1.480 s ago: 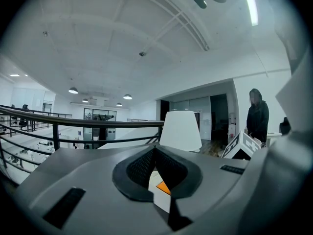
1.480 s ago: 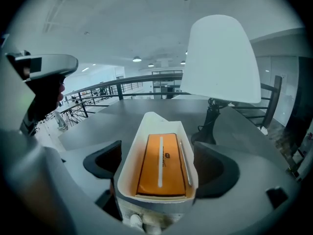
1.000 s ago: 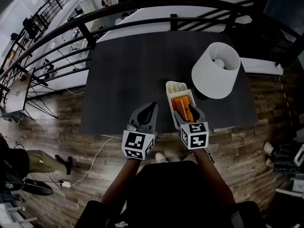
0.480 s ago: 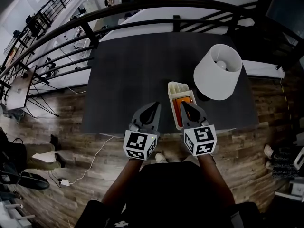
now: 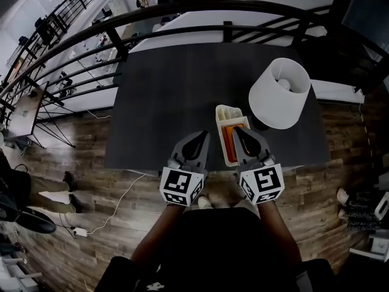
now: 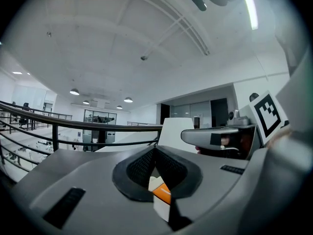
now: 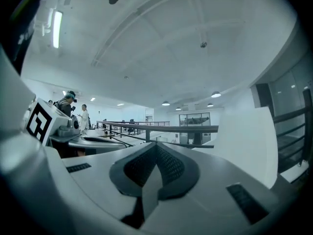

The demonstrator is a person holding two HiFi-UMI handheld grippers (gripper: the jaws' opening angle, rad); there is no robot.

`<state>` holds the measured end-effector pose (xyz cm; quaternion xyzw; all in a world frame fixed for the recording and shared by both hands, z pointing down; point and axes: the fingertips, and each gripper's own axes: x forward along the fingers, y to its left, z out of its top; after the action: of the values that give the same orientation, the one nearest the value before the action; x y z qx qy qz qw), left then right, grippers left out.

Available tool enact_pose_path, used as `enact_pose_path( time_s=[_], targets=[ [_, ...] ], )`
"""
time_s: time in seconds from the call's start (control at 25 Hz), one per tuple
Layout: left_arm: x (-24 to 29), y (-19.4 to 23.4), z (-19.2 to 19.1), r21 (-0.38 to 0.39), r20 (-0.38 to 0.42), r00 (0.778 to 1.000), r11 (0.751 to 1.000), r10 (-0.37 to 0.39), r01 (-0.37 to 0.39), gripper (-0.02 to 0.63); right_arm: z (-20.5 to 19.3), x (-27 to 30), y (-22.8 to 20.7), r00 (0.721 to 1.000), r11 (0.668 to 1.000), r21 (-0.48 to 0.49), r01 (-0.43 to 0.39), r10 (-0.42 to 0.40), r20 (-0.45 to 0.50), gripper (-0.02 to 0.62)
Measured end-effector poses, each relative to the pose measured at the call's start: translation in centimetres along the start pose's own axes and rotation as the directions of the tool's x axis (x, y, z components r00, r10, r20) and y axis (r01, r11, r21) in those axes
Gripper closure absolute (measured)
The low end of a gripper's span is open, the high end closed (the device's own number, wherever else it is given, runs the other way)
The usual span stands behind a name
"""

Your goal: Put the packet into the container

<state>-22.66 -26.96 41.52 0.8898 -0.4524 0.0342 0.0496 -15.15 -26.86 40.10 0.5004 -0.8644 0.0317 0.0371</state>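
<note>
Left gripper [image 5: 199,137] and right gripper [image 5: 239,132], jaws pressed together and empty, are flanking the lower-centre container [image 5: 225,111]; the packet [image 5: 226,142] is lying inside: avoid nudging it.

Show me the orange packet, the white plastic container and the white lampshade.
orange packet [image 5: 227,142]: head view, its visible left side.
white plastic container [image 5: 227,112]: head view, its far end.
white lampshade [image 5: 270,102]: head view, its outer wall.

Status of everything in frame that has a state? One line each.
container: on the table, open-topped.
packet: lying inside the container.
left gripper: shut, empty, beside the container.
right gripper: shut, empty, over the container's near end.
lamp: upright on the table; lit or not, cannot tell.
</note>
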Motion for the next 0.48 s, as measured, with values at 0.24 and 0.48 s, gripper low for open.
enact_pose_path(
  time_s=[0.24,0.48],
  targets=[
    [-0.22,-0.46,0.27,-0.003,0.003,1.000,1.000,-0.002,0.002,0.598,0.87,-0.44,0.18,0.999,1.000,-0.012,-0.008,0.008,0.031,0.591],
    [-0.02,-1.12,0.98,-0.007,0.028,1.000,1.000,-0.010,0.010,0.598,0.62,-0.49,-0.08,0.999,1.000,0.003,-0.019,0.019,0.032,0.591]
  ],
)
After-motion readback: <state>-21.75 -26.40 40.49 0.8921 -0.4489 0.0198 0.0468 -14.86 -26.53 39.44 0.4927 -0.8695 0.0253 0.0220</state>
